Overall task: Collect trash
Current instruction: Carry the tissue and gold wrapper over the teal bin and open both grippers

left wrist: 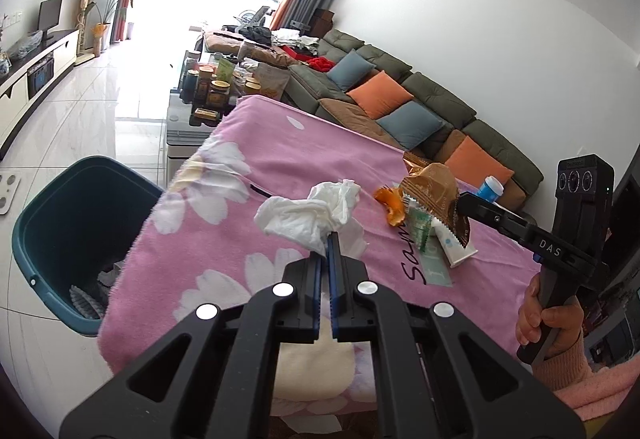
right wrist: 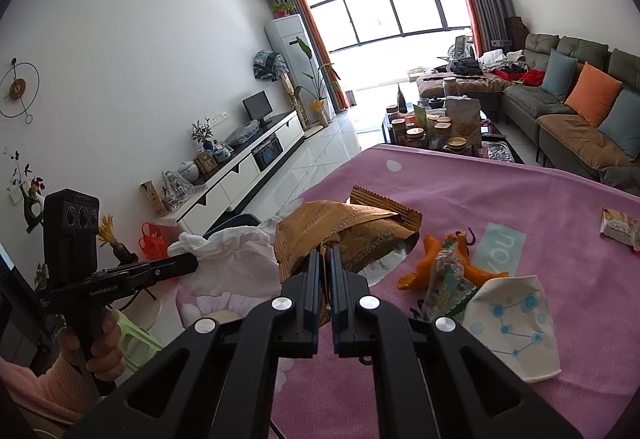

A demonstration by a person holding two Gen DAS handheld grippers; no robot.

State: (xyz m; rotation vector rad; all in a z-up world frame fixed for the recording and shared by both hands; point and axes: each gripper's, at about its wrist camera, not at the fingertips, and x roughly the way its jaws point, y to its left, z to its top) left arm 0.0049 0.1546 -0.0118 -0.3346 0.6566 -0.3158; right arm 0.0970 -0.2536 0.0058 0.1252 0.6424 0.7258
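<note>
My left gripper [left wrist: 329, 239] is shut on a crumpled white tissue [left wrist: 304, 217], held above the pink flowered tablecloth [left wrist: 280, 159]. In the right wrist view the same tissue [right wrist: 228, 259] hangs from the left gripper [right wrist: 192, 262]. The right gripper [right wrist: 326, 253] is shut on a brown snack wrapper [right wrist: 340, 231] and holds it up over the table; from the left wrist view that wrapper [left wrist: 434, 187] hangs at the right gripper [left wrist: 464, 201]. A teal trash bin [left wrist: 76, 231] stands on the floor left of the table. Orange peel [right wrist: 436, 259], a clear green wrapper [right wrist: 448, 279] and a crushed paper cup [right wrist: 516, 323] lie on the cloth.
A small packaged snack [right wrist: 620, 233] lies at the table's right edge. A low table crowded with jars [right wrist: 436, 127] stands beyond the pink table, a sofa [right wrist: 580, 111] on the right, a TV cabinet [right wrist: 248, 171] on the left. A blue-capped bottle [left wrist: 490, 189] stands behind the wrapper.
</note>
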